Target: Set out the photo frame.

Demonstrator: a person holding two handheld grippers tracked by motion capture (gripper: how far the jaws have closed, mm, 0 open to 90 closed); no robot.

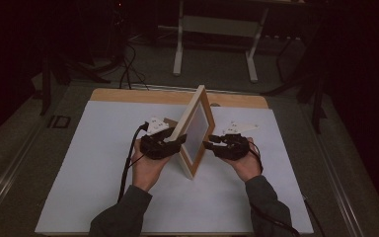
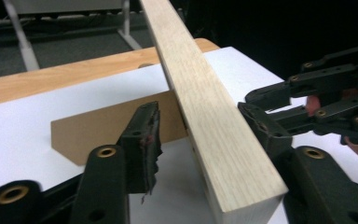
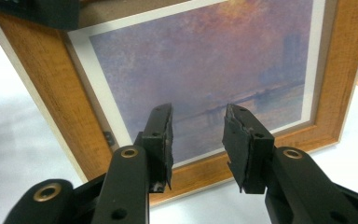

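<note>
A wooden picture frame (image 1: 197,129) stands on edge on the white tabletop (image 1: 94,153), leaning to the right, with a sunset print (image 3: 205,60) behind its glass. Its brown back stand (image 2: 98,128) props it from the left side. My left gripper (image 1: 179,141) is open with its jaws on either side of the frame's pale side rail (image 2: 205,116); a gap shows beside the left pad (image 2: 144,140). At the picture side, my right gripper (image 1: 208,144) is open, its jaws (image 3: 198,116) just short of the glass with nothing between them.
A white sheet covers the table, leaving a wooden strip (image 1: 143,95) bare along the far edge. White legs of another table (image 1: 177,49) stand on the dark floor behind. Cables (image 1: 127,163) trail from both grippers toward the near edge.
</note>
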